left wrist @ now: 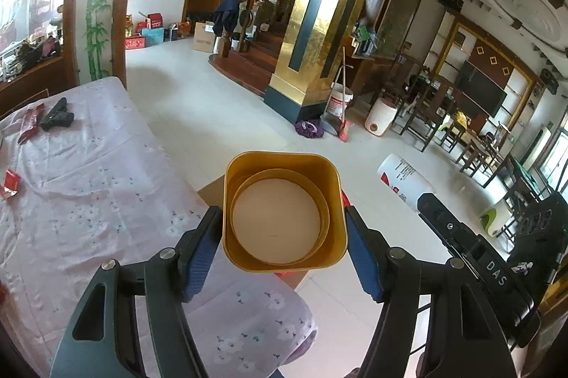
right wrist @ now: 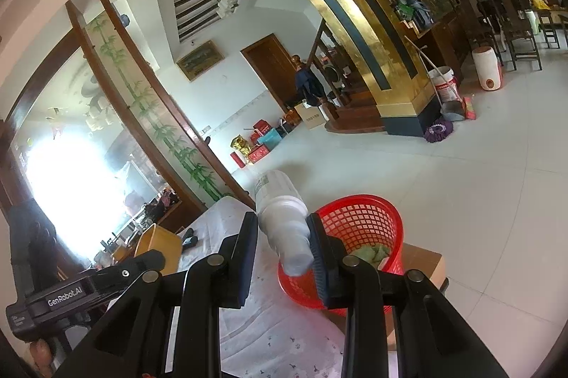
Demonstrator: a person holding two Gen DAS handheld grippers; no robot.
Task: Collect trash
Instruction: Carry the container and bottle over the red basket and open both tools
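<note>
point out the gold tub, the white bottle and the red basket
gold tub [left wrist: 284, 211], left wrist view, on its pale inner bottom
white bottle [right wrist: 284, 218], right wrist view, on its shoulder
red basket [right wrist: 362, 221], right wrist view, on its mesh wall

The left gripper [left wrist: 284, 228] is built of black plastic: two curved arms with long slotted cut-outs, hinged by links that carry round silver pivot pins. Its fingers [left wrist: 198, 257] are faced with blue pads of finely ribbed, textured material. The right gripper [right wrist: 282, 250] has the same make, with black arms, slotted cut-outs and dull silver pins at each joint, and its pads [right wrist: 248, 257] look dark navy, edged in black foam. Seen from the other side, each gripper body is a black block with small screws. One bears white lettering "DAS", the other "GenRobot.AI" along its side.
</note>
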